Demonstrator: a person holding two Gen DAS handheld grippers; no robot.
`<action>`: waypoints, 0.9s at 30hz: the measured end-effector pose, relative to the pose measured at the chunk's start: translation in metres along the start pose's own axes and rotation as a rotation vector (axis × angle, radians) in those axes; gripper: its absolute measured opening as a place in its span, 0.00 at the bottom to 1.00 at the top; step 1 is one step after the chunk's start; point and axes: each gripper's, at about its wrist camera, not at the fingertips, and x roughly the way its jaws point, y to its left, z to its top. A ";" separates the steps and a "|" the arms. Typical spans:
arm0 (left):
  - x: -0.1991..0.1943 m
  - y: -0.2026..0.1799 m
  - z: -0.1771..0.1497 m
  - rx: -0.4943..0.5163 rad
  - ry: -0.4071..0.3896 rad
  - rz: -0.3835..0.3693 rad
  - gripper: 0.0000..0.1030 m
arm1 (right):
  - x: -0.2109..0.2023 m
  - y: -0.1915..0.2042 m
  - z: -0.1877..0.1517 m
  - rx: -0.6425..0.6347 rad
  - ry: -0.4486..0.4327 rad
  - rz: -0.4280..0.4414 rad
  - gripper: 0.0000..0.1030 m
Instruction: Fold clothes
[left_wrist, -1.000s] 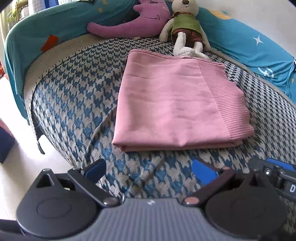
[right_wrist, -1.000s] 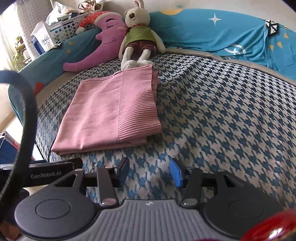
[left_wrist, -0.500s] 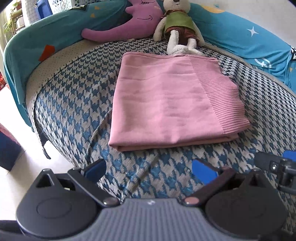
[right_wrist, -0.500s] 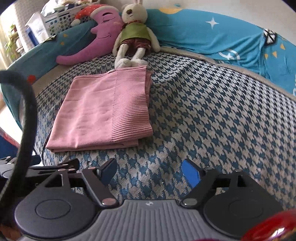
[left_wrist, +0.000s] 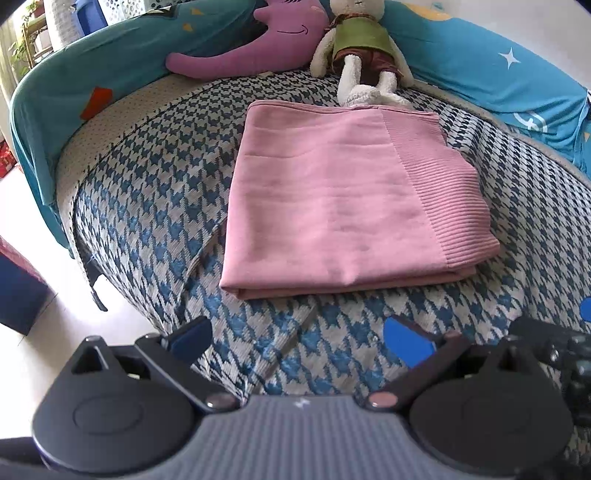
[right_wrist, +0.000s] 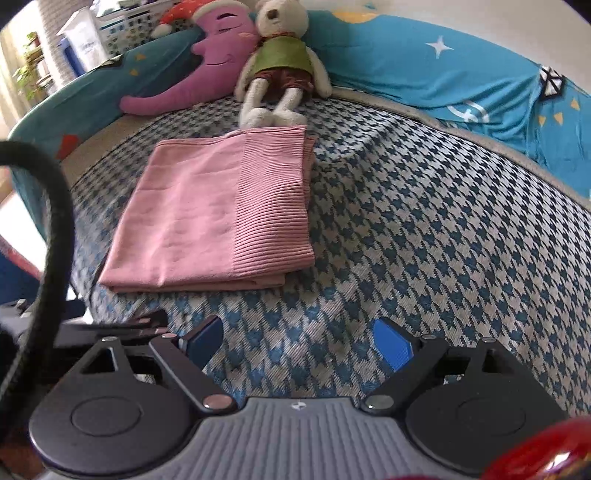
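Pink garment (left_wrist: 343, 206) lies folded into a flat rectangle on the houndstooth-covered bed (left_wrist: 155, 206), its far edge touching the feet of the plush rabbit (left_wrist: 364, 48), with the purple moon pillow (left_wrist: 258, 48) further off beside the rabbit. A second ago the right gripper (right_wrist: 297, 343) stood half closed; its jaws are now opening, nothing between them, short of the garment's near edge. The left gripper (left_wrist: 297, 339) stands spread wide and empty too. Judging by this, the fold looks finished and released.
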 end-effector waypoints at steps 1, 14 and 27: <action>0.000 -0.001 0.001 0.004 0.000 0.001 1.00 | 0.004 0.001 0.002 0.009 0.010 -0.017 0.86; 0.003 -0.005 0.010 0.014 0.002 0.031 1.00 | 0.012 0.004 0.009 0.011 0.036 -0.021 0.86; 0.009 -0.005 0.008 -0.016 0.038 0.024 1.00 | 0.015 -0.002 0.011 0.038 0.047 -0.034 0.86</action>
